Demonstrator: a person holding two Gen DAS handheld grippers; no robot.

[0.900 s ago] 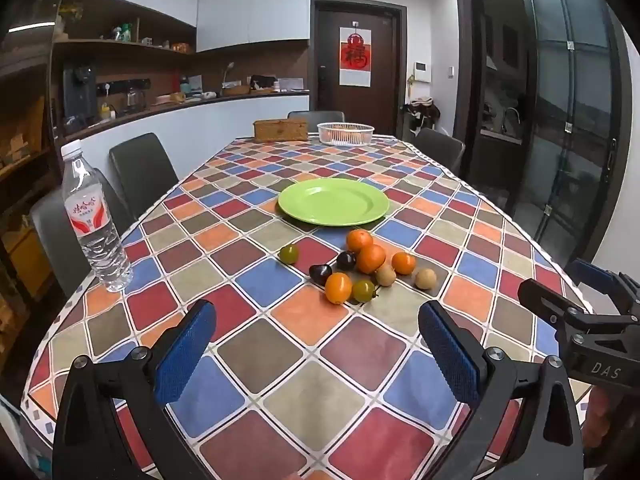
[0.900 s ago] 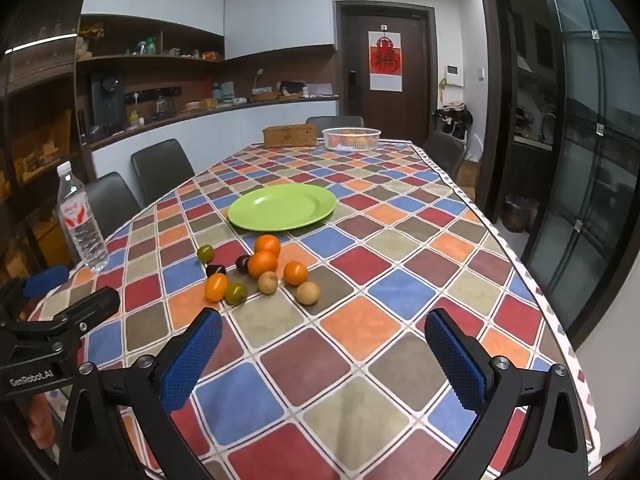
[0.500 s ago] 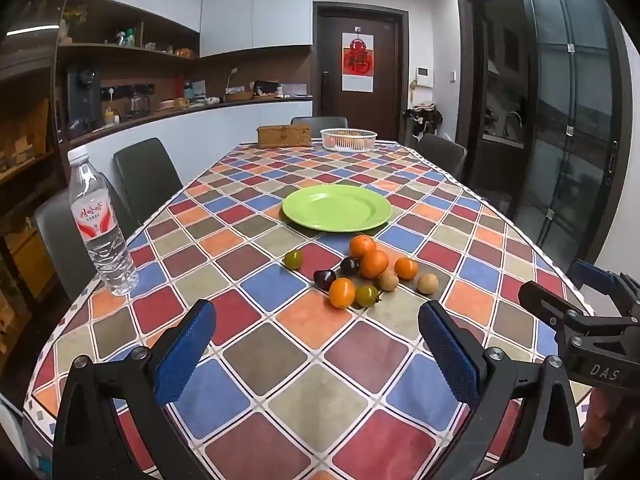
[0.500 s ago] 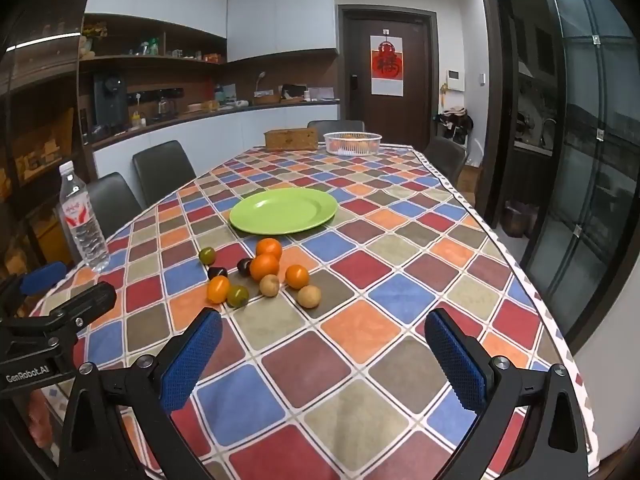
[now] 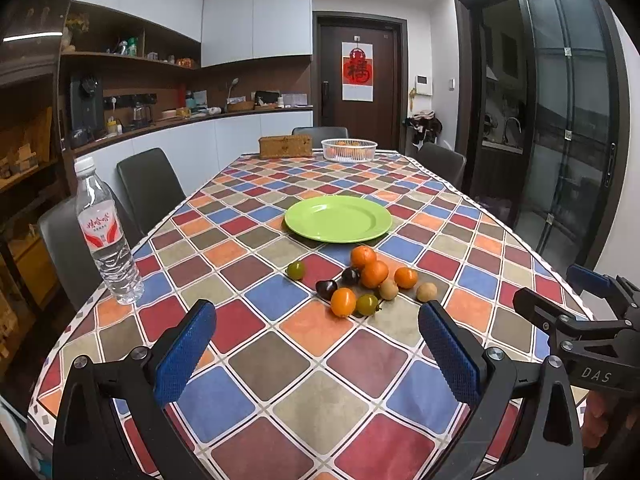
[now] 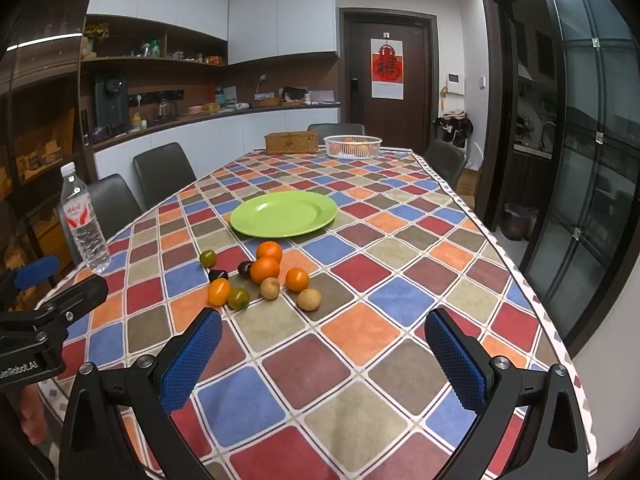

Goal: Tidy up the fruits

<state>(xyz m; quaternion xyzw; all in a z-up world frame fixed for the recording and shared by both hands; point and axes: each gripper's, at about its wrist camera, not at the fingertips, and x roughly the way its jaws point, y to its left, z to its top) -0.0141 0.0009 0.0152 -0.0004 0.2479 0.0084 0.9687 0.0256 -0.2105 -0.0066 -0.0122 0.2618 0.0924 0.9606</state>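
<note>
Checkered table (image 5: 280, 364) holds fruits (image 5: 362, 280) near green plate (image 5: 338, 218); both claws gape.

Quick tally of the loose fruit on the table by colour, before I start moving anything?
Orange: 4
Green: 2
Dark purple: 2
Tan-brown: 2
Total: 10, all beside the green plate, none on it.

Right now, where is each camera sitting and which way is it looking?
Left wrist: sits on the left gripper, looks down the table toward the door; its blue fingers and the right gripper show.
Right wrist: sits on the right gripper, facing the same way; the left gripper shows at its left edge.
Both see the fruits, green plate, water bottle and white basket.
</note>
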